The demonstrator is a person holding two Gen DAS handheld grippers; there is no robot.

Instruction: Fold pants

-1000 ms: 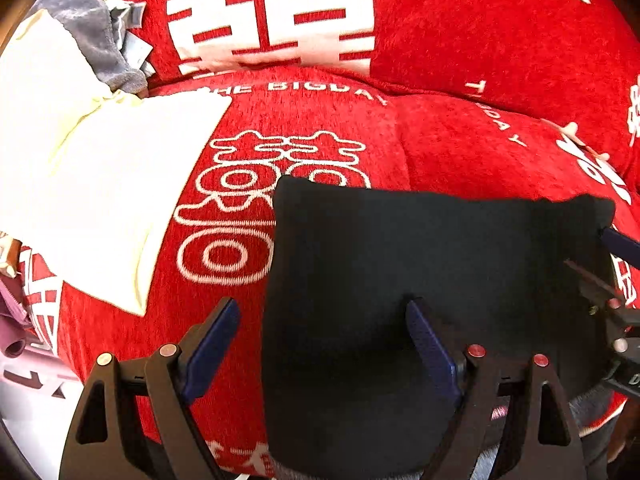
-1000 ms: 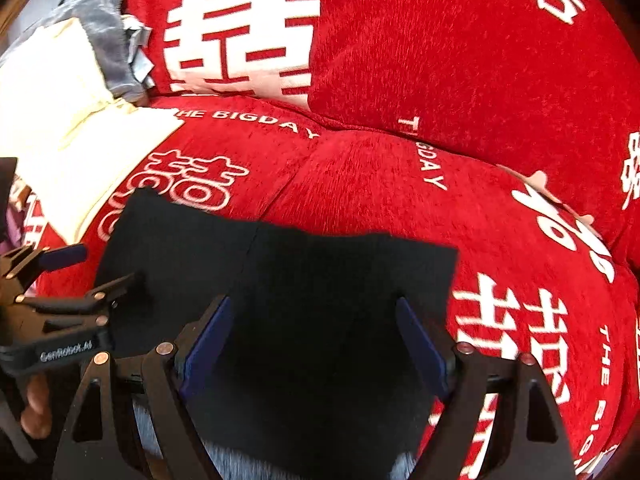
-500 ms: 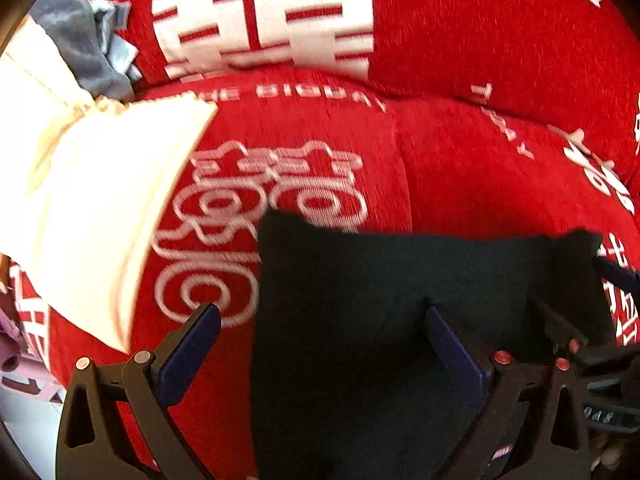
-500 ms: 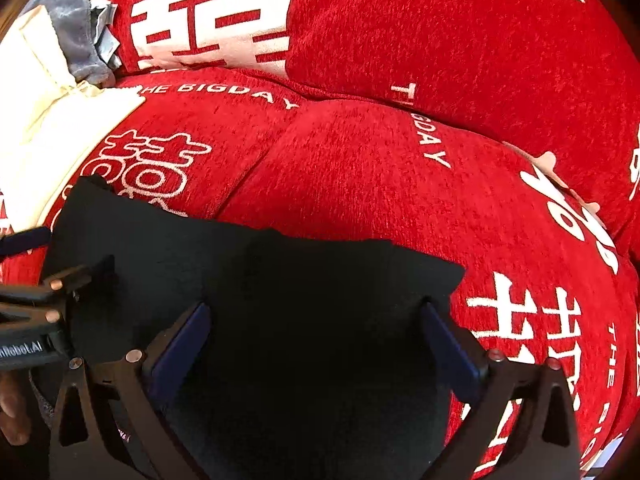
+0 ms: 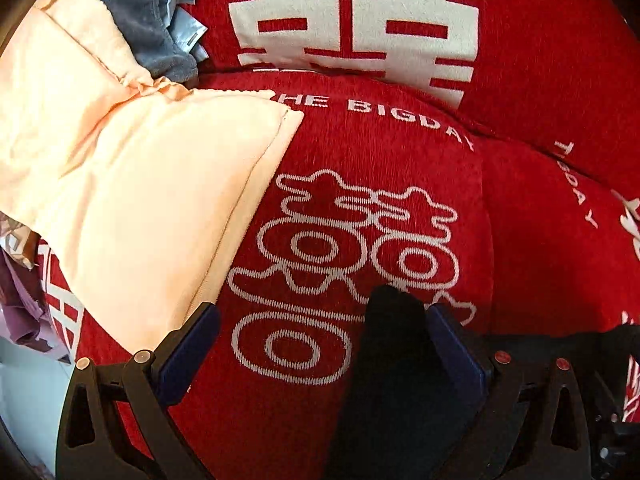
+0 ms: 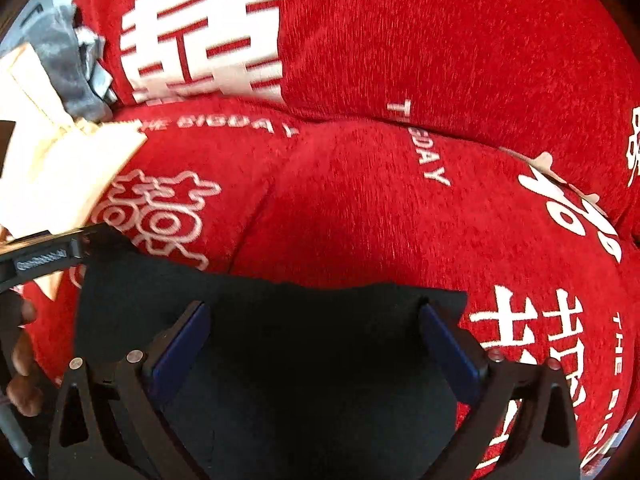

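The black pants (image 6: 280, 320) lie folded on the red sofa seat (image 6: 380, 208). In the left wrist view only their left corner (image 5: 392, 344) shows, rising beside my right blue finger pad. My left gripper (image 5: 320, 344) is open, its jaws wide apart over the red fabric at the pants' left edge. My right gripper (image 6: 316, 340) is open too, its jaws straddling the far edge of the pants. The left gripper also shows at the left edge of the right wrist view (image 6: 40, 260).
A pale peach folded garment (image 5: 120, 200) lies on the seat to the left, with a grey cloth (image 5: 136, 20) behind it. Red back cushions with white characters (image 5: 360, 20) stand behind. Purple items (image 5: 20, 312) sit at the far left.
Both grippers have pulled back toward the near edge of the pants. The left one has also shifted left, so the pants now fill only the lower right of its view.
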